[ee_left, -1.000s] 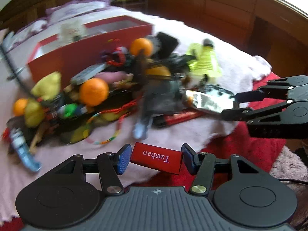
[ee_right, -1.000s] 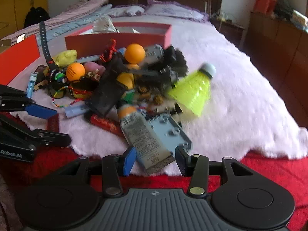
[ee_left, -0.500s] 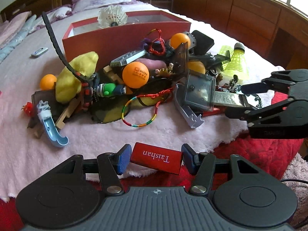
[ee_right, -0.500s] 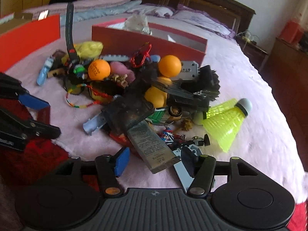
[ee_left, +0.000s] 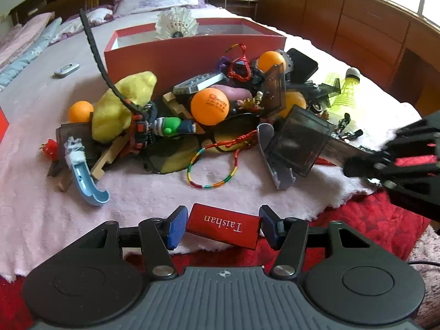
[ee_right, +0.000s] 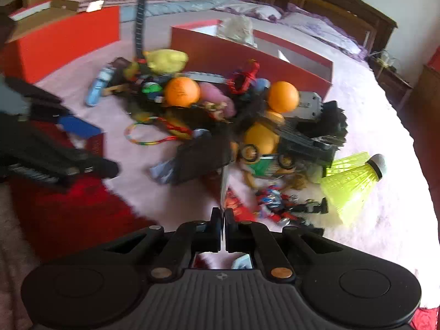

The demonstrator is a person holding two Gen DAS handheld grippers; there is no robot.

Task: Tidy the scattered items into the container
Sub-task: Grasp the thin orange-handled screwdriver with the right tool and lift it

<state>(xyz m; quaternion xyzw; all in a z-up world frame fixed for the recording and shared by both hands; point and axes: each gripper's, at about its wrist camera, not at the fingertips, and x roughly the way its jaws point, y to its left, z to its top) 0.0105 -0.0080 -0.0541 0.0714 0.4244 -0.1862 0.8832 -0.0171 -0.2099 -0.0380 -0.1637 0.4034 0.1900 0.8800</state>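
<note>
My left gripper [ee_left: 221,221] is shut on a red box [ee_left: 228,231] marked "Taishan", held over the pink blanket's front edge. My right gripper [ee_right: 222,220] is shut on the flat crimped end of a silvery tube [ee_right: 223,189], seen edge-on; in the left wrist view the right gripper [ee_left: 365,162] pinches that tube [ee_left: 341,150] at the pile's right side. The red container [ee_left: 192,52] stands open behind the pile, with a white shuttlecock [ee_left: 176,26] at its rim. The pile holds orange balls [ee_left: 210,106], a striped bracelet [ee_left: 211,167] and dark plastic cases [ee_left: 299,140].
A neon yellow shuttlecock [ee_right: 352,181] lies right of the pile. A blue curved piece [ee_left: 82,178] and a yellow soft toy [ee_left: 121,107] lie at its left. Another red box [ee_right: 63,44] stands further left. Wooden cabinets [ee_left: 357,27] line the right. A red blanket [ee_left: 371,220] borders the front.
My right gripper has closed on the tube's flat end and rolled, so the tube now shows edge-on. The left gripper still holds the red box and has shifted slightly.
</note>
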